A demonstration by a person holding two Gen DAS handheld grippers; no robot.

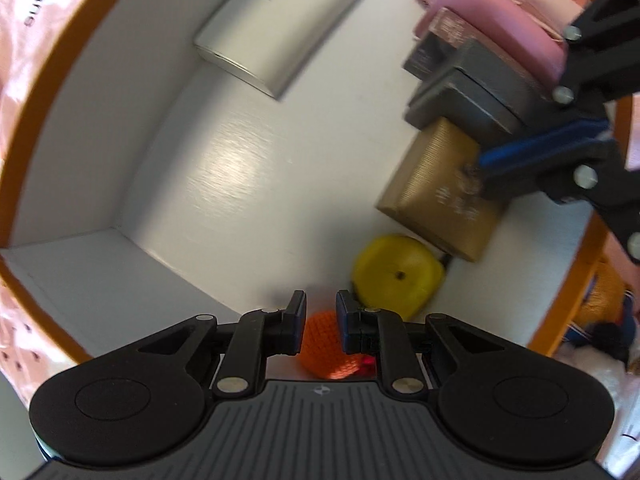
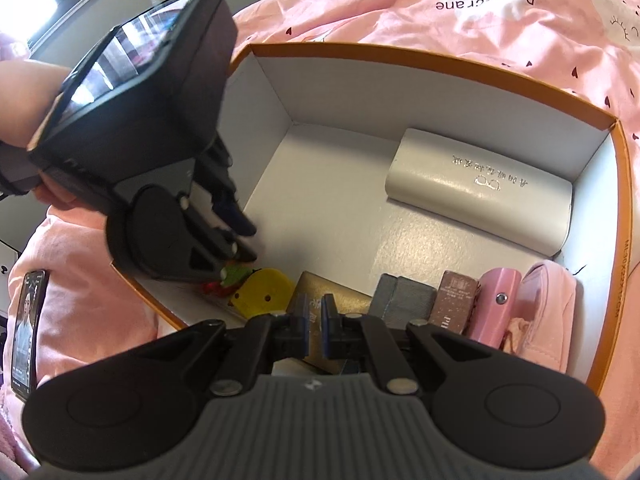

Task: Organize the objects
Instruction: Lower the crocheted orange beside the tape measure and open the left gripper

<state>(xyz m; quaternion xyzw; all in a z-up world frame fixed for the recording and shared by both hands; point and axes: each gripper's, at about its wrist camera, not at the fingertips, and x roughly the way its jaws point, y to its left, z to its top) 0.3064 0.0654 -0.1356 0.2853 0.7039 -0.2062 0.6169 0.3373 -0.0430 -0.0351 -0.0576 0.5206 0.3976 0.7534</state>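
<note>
inside the box (image 2: 400, 92), left tongs (image 1: 321, 326) point straight down, pinching an orange toy (image 1: 326, 344); right tongs (image 2: 315, 330) slant down, pressed together.

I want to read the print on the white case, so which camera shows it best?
The right wrist view: the white case lies whole and sharp, print visible. The left wrist view shows it too, but cut off at the top edge and blurrier.

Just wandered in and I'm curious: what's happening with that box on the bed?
A person is tidying small things into an orange-rimmed box on pink bedding, a handheld gripper in each hand. The left gripper points down into the box, jaws closed on an orange knitted item beside a yellow toy. The right gripper, jaws shut, hovers over a gold box in the row.
</note>
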